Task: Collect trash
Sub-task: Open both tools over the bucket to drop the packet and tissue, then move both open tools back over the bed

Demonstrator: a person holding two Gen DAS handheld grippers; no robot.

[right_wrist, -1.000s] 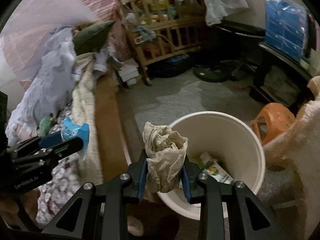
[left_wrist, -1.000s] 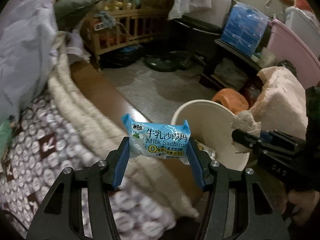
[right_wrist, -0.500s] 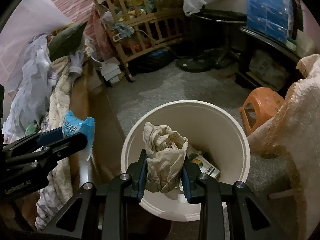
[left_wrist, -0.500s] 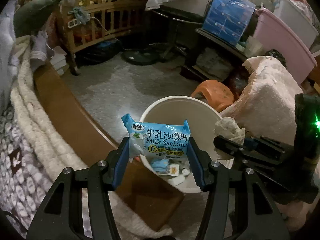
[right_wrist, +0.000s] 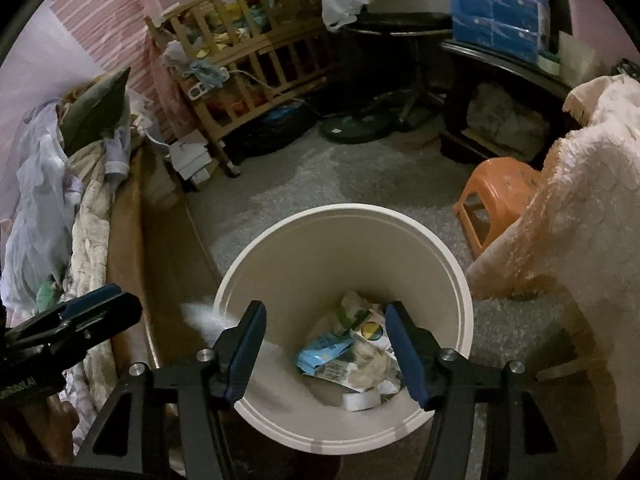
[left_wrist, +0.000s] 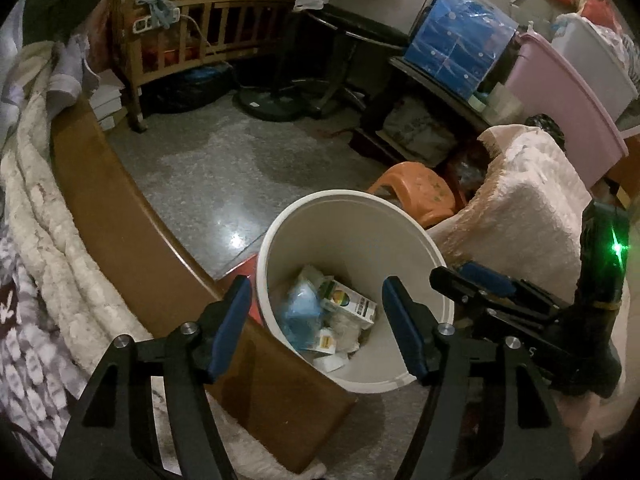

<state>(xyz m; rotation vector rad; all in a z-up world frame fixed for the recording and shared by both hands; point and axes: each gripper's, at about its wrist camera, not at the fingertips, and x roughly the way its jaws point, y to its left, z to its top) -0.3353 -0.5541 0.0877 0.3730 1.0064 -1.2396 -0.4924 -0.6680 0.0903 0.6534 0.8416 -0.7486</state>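
Below both pairs of tongs sits the white bin (right_wrist: 452, 264). Left tongs (left_wrist: 316, 320) are opening over its left rim, nothing between them. Right tongs (right_wrist: 326, 346) are opening too, empty, directly above the blue wrapper (right_wrist: 324, 354) and crumpled tissue (right_wrist: 372, 364) lying on the bin's floor.

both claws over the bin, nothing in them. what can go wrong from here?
1. The left claw and right claw, both opening and holding nothing, sit low at the rim of the white trash bin; pulling back carelessly could clip and tip it.
2. The claws hang close together, so they might collide when retreating.
3. The bin stands tight against the wooden bed frame, so a nudge could shift it.
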